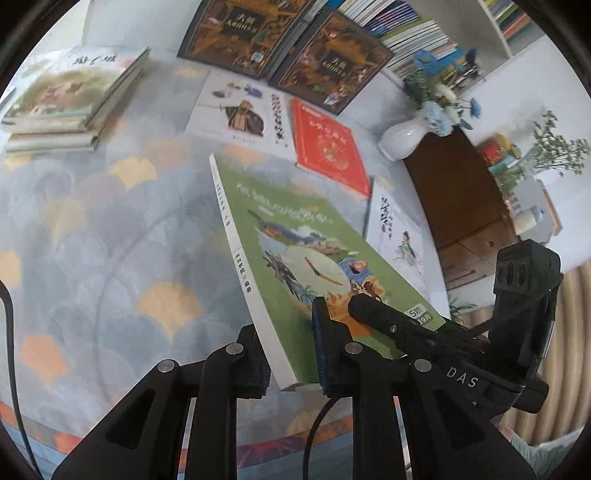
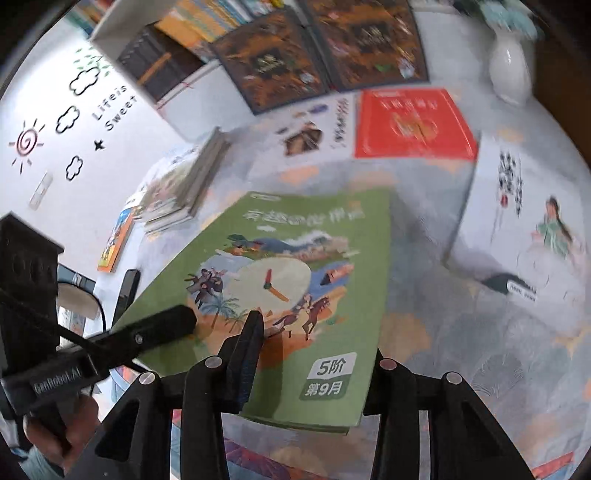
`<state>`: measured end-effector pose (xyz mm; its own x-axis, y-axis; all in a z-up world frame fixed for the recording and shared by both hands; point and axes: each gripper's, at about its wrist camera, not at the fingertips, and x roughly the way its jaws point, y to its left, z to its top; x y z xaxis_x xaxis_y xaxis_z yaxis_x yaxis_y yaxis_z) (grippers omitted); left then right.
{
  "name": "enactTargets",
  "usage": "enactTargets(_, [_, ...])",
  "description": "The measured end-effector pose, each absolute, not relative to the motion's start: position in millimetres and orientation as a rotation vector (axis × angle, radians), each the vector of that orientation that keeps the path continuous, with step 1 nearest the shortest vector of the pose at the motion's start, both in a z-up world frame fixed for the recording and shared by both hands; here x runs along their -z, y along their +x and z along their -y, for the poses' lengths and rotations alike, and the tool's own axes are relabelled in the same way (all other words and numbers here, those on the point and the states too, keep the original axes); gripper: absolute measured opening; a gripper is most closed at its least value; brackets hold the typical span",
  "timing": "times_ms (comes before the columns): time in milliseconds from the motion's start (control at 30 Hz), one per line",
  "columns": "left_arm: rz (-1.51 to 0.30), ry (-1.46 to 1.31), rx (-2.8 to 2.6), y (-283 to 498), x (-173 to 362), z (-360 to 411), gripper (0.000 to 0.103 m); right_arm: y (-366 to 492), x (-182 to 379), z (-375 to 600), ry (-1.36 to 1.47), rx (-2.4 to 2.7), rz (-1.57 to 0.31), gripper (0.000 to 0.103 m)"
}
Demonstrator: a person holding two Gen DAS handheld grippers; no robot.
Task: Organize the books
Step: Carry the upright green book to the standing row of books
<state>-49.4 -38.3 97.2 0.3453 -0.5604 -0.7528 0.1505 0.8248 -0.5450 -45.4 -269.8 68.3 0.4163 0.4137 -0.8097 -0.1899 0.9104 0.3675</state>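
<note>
A green picture book (image 1: 295, 236) with a clock on its cover hangs tilted above the patterned tablecloth (image 1: 110, 240). My left gripper (image 1: 290, 358) is shut on the book's near corner, one pad on each face. In the right wrist view the same green book (image 2: 295, 266) fills the middle. There my right gripper (image 2: 314, 343) is shut on its near edge, with one finger (image 2: 249, 343) on the cover and the other under the book. Each gripper shows in the other's view as a black finger lying on the cover: the right one (image 1: 384, 321) and the left one (image 2: 162, 326).
On the cloth lie a stack of pale books (image 1: 74, 99), two dark brown books (image 1: 243, 33), a white book (image 1: 240, 110), a red book (image 1: 328, 147) and another white book (image 2: 524, 221). A white vase (image 1: 402, 140) stands at the table edge, a bookshelf (image 1: 406, 26) behind.
</note>
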Motion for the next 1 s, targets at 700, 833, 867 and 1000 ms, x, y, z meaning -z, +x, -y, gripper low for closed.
enactTargets(700, [-0.916, -0.434, 0.45, 49, -144, -174, 0.017, 66, -130, 21, 0.101, -0.398, -0.888, 0.043])
enactTargets(833, [-0.912, -0.448, 0.432, 78, -138, -205, 0.017, 99, -126, -17, 0.088, -0.384, -0.9, 0.043])
enactTargets(867, [-0.913, -0.455, 0.431, 86, -135, -214, 0.017, 104, -126, -22, 0.083, -0.38, -0.9, 0.043])
enactTargets(1000, [-0.924, -0.474, 0.429, 115, -123, -231, 0.017, 134, -113, -43, 0.063, -0.365, -0.921, 0.044])
